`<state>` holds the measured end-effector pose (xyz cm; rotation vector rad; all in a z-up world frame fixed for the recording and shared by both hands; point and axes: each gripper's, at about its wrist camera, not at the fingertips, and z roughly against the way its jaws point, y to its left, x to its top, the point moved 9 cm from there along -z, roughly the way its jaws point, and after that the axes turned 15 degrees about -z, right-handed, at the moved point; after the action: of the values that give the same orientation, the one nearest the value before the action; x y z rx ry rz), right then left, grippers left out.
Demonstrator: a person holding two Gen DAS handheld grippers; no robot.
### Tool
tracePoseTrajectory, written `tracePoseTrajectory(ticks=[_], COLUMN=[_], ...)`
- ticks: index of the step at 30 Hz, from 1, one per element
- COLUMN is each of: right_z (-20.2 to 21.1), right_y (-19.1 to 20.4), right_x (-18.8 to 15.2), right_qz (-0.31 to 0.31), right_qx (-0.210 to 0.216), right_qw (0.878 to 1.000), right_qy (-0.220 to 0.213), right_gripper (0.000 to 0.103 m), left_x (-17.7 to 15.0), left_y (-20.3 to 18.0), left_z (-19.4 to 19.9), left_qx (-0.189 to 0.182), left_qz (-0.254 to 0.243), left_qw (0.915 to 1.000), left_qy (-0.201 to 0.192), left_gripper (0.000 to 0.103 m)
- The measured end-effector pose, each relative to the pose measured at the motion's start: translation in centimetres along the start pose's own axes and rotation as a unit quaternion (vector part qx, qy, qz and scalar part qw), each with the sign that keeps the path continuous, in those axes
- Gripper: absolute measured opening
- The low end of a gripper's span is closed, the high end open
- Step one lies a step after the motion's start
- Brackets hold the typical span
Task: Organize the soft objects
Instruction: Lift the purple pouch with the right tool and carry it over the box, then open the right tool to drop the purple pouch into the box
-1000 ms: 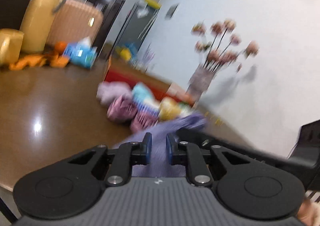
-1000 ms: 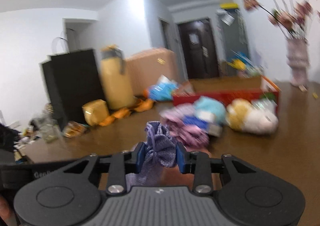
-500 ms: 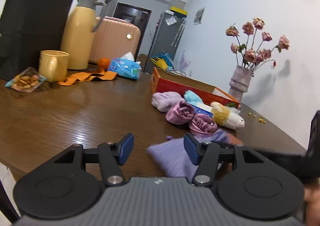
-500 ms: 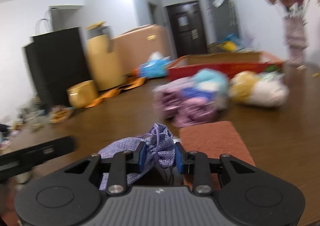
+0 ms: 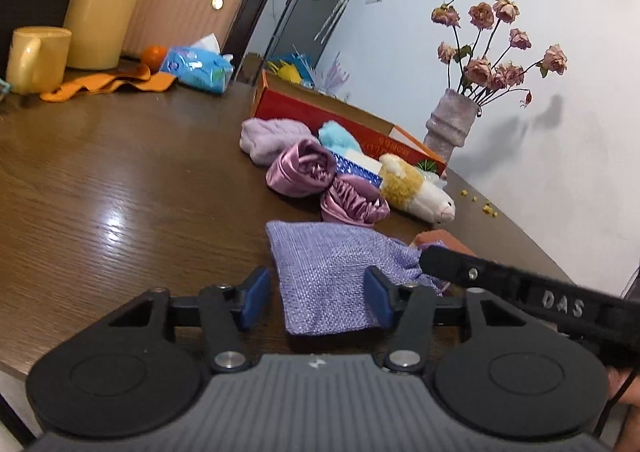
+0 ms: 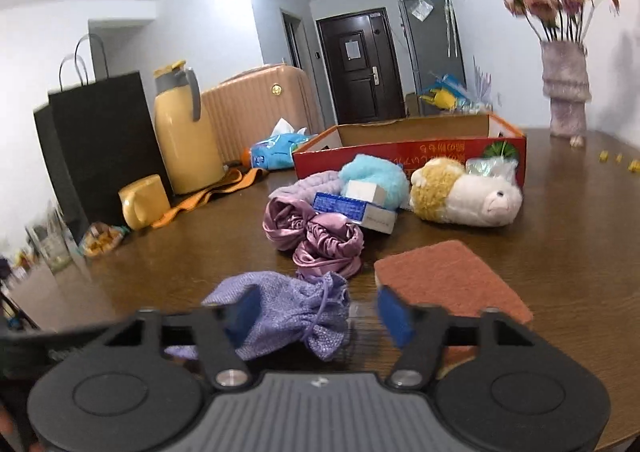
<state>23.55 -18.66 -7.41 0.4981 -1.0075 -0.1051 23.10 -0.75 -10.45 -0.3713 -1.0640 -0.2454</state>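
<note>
Lying flat on the table (image 5: 100, 179), the lilac drawstring pouch (image 5: 328, 272) sits between the wide-open fingers of the left gripper (image 5: 316, 300), which hold nothing. The right gripper (image 6: 316, 312) is spread just as wide over the pouch's gathered neck, gripping nothing. Beside it lies a rust-coloured pad (image 6: 448, 280). Just beyond crowd two satin scrunchies (image 6: 316, 240), small boxes (image 6: 352, 207), a lilac fuzzy cloth (image 5: 272, 135), a blue fluffy item (image 6: 376, 171) and a plush alpaca (image 6: 464, 195), all against the red cardboard box (image 6: 408, 155). Left of the pile the wood stays bare up to the yellow mug (image 6: 144, 201) and jug (image 6: 184, 131). The vase (image 6: 566, 87) stands near the far right edge.
</note>
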Motion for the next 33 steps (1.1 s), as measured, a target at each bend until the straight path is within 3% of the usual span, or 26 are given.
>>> tracePoseTrajectory(ticks=[1,3,4,6,12,13,18,26,30,33], right_z=[-0.3,-1.0,-1.3,-1.8,-2.0,-1.9,-0.7,-3.6,-9.0,-15.4], right_y=[-0.3,-0.7,-0.9,-1.1,-0.8,-0.8,0.1,0.3,0.1,-1.2], right_x=[0.1,0.1,0.0,-0.1,-0.2,-0.1,1.7,11.7,18.6,23.8], right_qz=[-0.013,-0.023,-0.023,-0.025,-0.017,-0.017,-0.013,-0.013,0.005,-0.005], right_qx=[0.006,0.003,-0.001,-0.002,0.002,0.002,0.019,0.052,0.048,0.028], right_qw=[1.0,1.0,1.0,1.0,1.0,1.0,1.0,0.998,0.999,1.0], right_qy=[0.006,0.012,0.011,0.014,0.009,0.006,-0.011,-0.018,-0.019,0.001], right_gripper=[0.039,0.038,0.036,0.03,0.023,0.017,0.017,0.015,0.015,0.015], left_x=[-0.1,0.0,0.0,-0.1,0.3,0.4,3.2,13.9,20.6,24.5], left_y=[0.0,0.0,-0.1,-0.2,-0.3,-0.4,-0.8,0.5,1.8,3.8], left_z=[-0.1,-0.1,-0.1,-0.1,0.0,0.1,1.0,-4.2,-10.5,-17.0], left_qx=[-0.008,-0.014,-0.013,-0.011,-0.009,-0.007,-0.016,-0.049,-0.025,-0.024], left_qz=[0.005,0.009,0.005,-0.007,-0.007,-0.009,-0.013,-0.011,-0.051,-0.052], left_qw=[1.0,0.9998,0.9999,0.9999,0.9999,0.9999,0.9993,0.9979,0.9972,0.998], left_qy=[0.0,-0.006,-0.006,-0.003,-0.006,-0.008,-0.032,-0.043,-0.049,-0.025], left_gripper=[0.047,0.033,0.031,0.016,0.01,0.009,0.009,0.009,0.009,0.009])
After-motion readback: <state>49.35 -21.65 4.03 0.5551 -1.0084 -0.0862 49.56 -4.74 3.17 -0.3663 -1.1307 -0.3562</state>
